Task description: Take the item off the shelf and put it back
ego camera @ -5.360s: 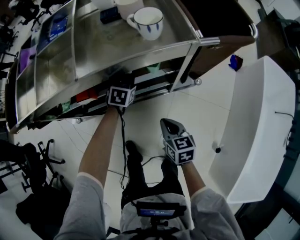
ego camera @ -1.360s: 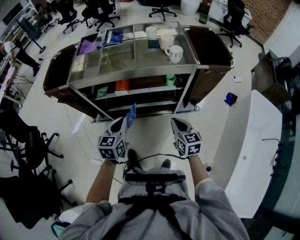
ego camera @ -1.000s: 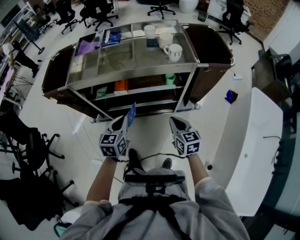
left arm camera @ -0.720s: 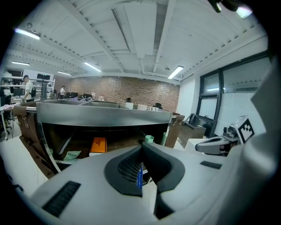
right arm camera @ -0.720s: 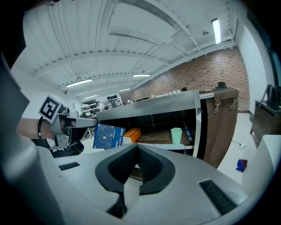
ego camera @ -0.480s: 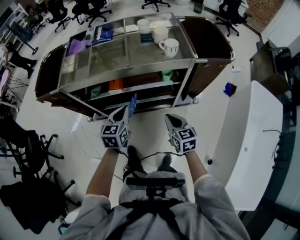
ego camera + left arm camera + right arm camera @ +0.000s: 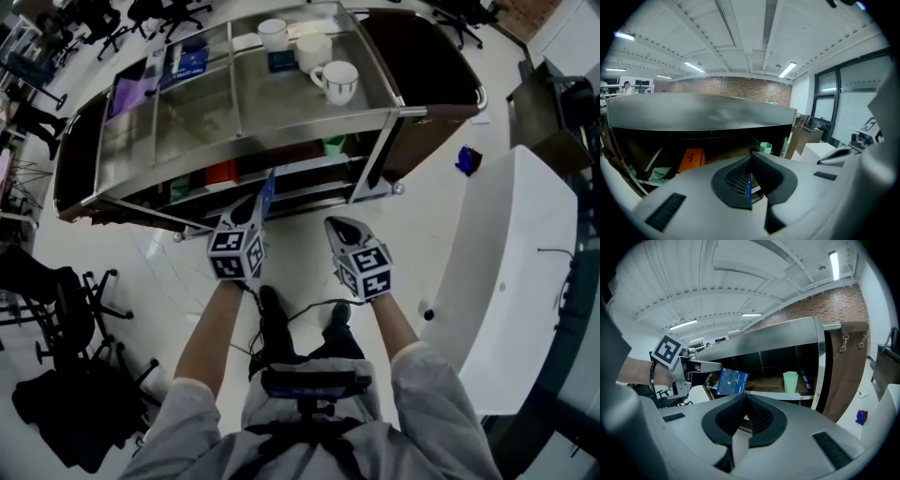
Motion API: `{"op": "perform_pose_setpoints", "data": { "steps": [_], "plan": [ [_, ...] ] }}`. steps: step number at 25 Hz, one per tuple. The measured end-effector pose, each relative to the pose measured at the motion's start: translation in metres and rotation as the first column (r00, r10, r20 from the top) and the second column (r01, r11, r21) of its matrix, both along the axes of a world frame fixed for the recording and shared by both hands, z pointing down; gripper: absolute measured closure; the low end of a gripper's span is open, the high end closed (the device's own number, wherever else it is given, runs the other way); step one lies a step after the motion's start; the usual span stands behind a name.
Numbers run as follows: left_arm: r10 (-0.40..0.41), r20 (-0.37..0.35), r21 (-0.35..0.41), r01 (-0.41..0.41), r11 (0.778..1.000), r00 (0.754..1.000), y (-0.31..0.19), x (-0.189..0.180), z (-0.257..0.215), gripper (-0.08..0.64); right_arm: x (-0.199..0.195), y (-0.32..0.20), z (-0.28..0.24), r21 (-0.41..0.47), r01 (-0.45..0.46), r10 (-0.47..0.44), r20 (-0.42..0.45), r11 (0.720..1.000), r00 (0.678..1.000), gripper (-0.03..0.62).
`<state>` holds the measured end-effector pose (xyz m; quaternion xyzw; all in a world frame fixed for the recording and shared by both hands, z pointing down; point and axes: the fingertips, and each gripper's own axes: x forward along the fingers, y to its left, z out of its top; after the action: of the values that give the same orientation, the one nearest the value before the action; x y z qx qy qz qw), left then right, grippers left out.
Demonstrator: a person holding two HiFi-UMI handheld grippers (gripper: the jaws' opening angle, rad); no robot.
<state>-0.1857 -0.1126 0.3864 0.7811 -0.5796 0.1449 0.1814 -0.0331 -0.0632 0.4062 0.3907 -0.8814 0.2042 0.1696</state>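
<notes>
Plainly, two grippers are seen in front of one steel shelf unit. The left gripper has its fingers clamped on one flat blue packet, which is held on edge above the floor, just short of the unit's open front and apart from it. In the left gripper view only the packet's thin blue edge shows between the pads. From the right gripper view its printed face is seen. The right gripper is held beside the left, a little to the right; its fingers are together, with nothing between them.

On the unit's top three white cups are counted – a first cup, a second cup and a handled mug – with a small blue box among them. Farther left one blue pack and one purple pack are laid.

On the middle shelf, behind the packet, one green cup, one orange box and one green pouch are set – the orange box nearest the packet's line. A slanted steel post stands at the right front corner. A white worktop lies to the right, a small blue object on the floor beside it, and a black office chair is seen to the left.
</notes>
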Motion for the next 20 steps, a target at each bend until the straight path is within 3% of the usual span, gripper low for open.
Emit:
{"op": "perform_pose_setpoints", "data": {
  "steps": [14,20],
  "plan": [
    [0.021,0.001,0.030,-0.021,0.999,1.000,-0.093,0.034,0.055,0.557,-0.001,-0.063,0.052,0.000,-0.002,0.002,-0.008,1.000,1.000,0.583],
    [-0.006,-0.003,0.121,0.007,0.993,1.000,-0.124,0.032,0.055,0.557,-0.007,-0.078,0.073,0.003,0.009,-0.009,-0.008,1.000,1.000,0.583]
  ]
}}
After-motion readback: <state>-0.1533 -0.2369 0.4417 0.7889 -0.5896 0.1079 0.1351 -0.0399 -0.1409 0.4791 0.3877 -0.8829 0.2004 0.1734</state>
